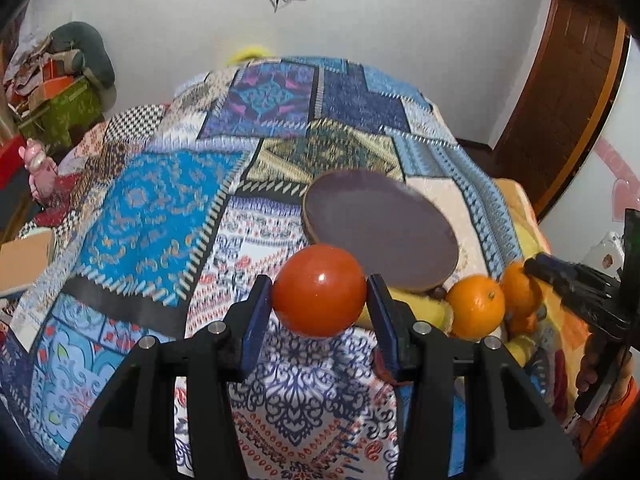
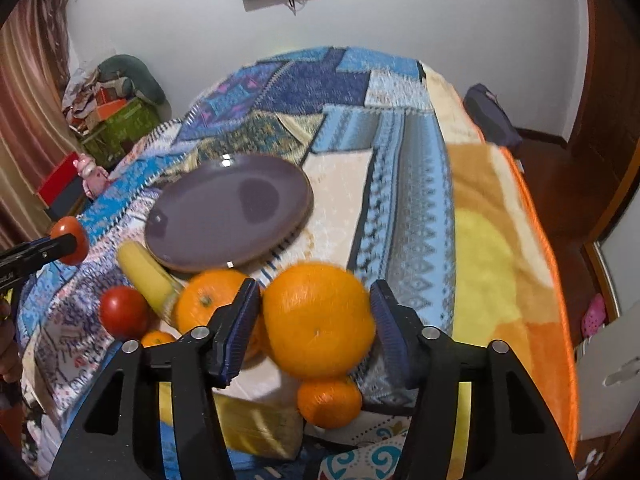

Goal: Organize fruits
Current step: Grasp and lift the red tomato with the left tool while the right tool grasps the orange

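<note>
Patchwork blue bedspread (image 2: 404, 184) covers the bed, and a grey plate (image 2: 228, 212) lies bare on it. Just before the plate sit a banana (image 2: 146, 276), loose oranges (image 2: 204, 304) and a tomato (image 2: 124, 312). Right gripper (image 2: 316, 320) has its fingers clamped on a large orange (image 2: 318, 320), held above the bedspread. Left gripper (image 1: 320, 298) grips a red tomato (image 1: 320, 296) between its fingers, likewise lifted.
</note>
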Tool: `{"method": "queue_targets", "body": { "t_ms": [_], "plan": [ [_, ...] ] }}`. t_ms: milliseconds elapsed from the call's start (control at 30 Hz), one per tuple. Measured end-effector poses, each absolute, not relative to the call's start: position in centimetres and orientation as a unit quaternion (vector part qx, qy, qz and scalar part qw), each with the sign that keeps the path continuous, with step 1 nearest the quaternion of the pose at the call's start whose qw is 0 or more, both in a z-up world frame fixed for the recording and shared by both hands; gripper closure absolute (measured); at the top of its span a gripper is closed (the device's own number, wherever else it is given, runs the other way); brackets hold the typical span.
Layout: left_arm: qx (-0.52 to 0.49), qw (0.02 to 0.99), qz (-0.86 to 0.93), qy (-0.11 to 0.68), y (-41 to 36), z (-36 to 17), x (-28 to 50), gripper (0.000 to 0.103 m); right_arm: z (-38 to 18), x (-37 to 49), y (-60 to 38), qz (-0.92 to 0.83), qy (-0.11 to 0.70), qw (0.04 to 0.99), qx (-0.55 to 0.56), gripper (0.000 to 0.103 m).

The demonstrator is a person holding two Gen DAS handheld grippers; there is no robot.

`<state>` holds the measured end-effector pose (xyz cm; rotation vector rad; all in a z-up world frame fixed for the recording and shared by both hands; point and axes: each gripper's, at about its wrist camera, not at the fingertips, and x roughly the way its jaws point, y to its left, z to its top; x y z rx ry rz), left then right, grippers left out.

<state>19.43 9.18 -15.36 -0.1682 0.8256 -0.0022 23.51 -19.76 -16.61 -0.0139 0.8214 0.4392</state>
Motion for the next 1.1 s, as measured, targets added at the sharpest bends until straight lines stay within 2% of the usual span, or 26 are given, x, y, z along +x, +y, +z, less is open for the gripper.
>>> {"method": "queue_targets", "body": {
  "t_ms": [67,200,267,333,400,433,567,733,1100],
  "plan": [
    [-0.082,0.916,-0.004,0.394,9.0,-14.6,19.7,0.055,-15.9,24.2,-19.6,0.225,0.402,0.887,0.001,0.095],
    [-0.076,0.922,-0.006,0.38,8.4,-13.5,19.7,0.055,-16.2,24.7,-19.5,0.217,0.411,0.885,-0.003,0.093],
    [-0.076,0.922,-0.009,0.379,8.3,-13.5,19.4,0.055,-17.0,24.8,-19.7,0.22,0.425,0.878,0.004,0.082],
    [-0.075,0.921,-0.012,0.383,8.2,-13.6,19.3,0.055,-17.7,24.3,-19.7,0.211,0.428,0.879,-0.007,0.06],
    [-0.073,0.919,-0.012,0.386,8.1,-13.8,19.1,0.055,-18.2,24.0,-19.7,0.202,0.429,0.88,-0.018,0.049],
    [-0.072,0.918,-0.011,0.389,8.1,-14.0,19.1,0.055,-18.5,24.1,-19.7,0.2,0.431,0.879,-0.023,0.046],
    [-0.076,0.915,-0.008,0.395,8.3,-14.5,19.0,0.055,-20.0,25.3,-19.8,0.179,0.444,0.878,-0.035,0.041],
    [-0.075,0.915,-0.004,0.397,8.3,-14.6,19.1,0.055,-21.4,26.9,-19.8,0.178,0.463,0.868,-0.033,0.039],
    [-0.074,0.917,-0.01,0.393,8.0,-14.3,20.8,0.055,-21.8,29.3,-19.3,0.182,0.464,0.867,-0.023,0.045]
  ]
}}
